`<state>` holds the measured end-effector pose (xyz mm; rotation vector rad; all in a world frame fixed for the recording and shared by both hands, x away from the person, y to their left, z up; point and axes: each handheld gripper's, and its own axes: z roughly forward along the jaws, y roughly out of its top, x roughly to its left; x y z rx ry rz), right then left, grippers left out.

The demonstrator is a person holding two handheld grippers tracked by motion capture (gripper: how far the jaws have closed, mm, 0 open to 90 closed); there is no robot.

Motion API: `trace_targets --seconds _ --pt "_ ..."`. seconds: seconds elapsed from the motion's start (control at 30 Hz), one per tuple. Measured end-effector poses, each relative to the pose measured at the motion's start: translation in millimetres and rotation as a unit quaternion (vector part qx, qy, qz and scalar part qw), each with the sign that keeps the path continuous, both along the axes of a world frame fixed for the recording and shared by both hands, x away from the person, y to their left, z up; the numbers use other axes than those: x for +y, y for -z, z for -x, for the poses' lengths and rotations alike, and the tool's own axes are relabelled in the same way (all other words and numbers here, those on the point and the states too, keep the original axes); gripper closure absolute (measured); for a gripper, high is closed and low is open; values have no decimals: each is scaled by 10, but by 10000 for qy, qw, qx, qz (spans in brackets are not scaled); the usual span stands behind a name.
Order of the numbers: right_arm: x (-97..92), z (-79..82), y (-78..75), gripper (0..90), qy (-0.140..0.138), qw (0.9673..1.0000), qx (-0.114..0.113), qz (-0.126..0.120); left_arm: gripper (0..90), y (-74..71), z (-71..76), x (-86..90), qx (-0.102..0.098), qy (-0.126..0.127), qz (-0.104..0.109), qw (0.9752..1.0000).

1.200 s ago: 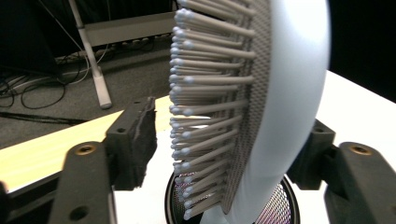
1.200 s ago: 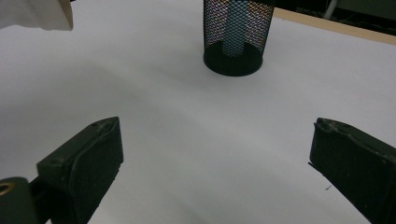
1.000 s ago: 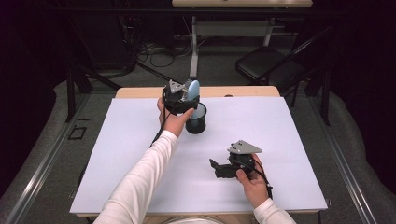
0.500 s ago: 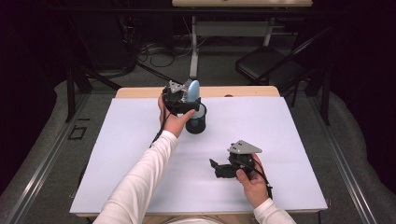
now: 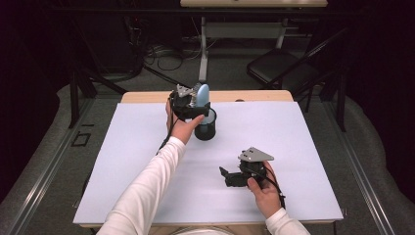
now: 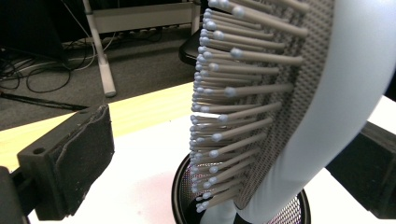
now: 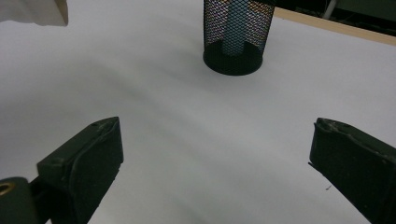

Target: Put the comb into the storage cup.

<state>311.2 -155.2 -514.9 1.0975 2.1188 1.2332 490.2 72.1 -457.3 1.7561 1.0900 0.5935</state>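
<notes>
A light blue hairbrush stands handle-down in a black mesh cup at the back middle of the white table. My left gripper is level with the brush head. Its jaws have just been opening and stand wide on either side of the head. The left pad is clear of the bristles. My right gripper rests open at the front right, with nothing between its jaws. It points at the cup, whose mesh shows the brush handle.
A white sheet covers the table, with a wooden edge at the back. Behind it on the floor stand a desk leg, cables and a dark chair. A white sleeve shows at the right gripper view's top left.
</notes>
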Motion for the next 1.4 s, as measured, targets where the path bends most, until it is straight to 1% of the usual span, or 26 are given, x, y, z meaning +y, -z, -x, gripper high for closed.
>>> trace_targets --seconds 0.73,1.0,1.2,1.4 --pt "-1 -2 1 24 -2 10000 -11 14 5 3 1 -3 67 19 15 10000" --pt "-2 -3 2 24 -2 10000 -14 19 5 -3 0 5 91 19 -10 10000" --pt "-1 -5 4 24 1 10000 -19 16 5 -9 -1 18 142 23 -15 9999" --pt "-2 -7 4 24 -4 10000 -14 22 5 -27 3 28 123 31 -11 9999"
